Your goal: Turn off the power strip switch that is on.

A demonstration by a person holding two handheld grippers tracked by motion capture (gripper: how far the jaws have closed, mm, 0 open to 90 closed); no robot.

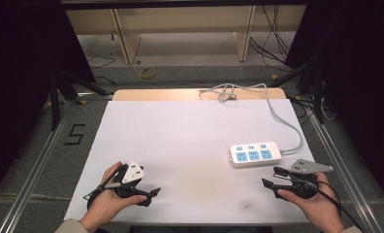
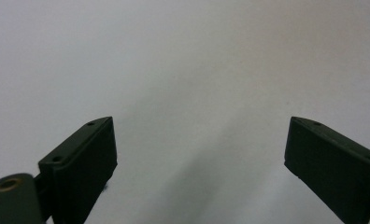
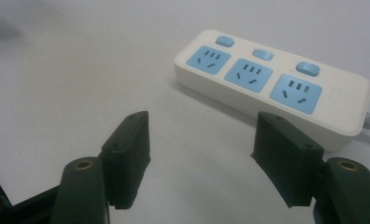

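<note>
Right gripper view looks along the right tongs, whose two black jaws stand spread apart with nothing between them, low over the white table. Just beyond the jaw tips lies a white plastic power strip, a flat oblong block with rounded corners. Its top carries three light-blue socket faces in a row, each with dark slots, and three small light-blue oval buttons along the far edge, one above each socket. A grey cord leaves its end at the frame's right edge.

Left gripper view shows the left tongs also released, jaws wide, with bare white table surface between and beyond them.

From the high view, the left tongs sit near the table's front-left edge in the person's left hand, well apart from the strip. The right tongs are held in the right hand at the front-right, near the power strip, which rests on the table's right half. Its grey cord curves back along the right side to a loose coil at the far edge, where a strip of bare wood shows.
</note>
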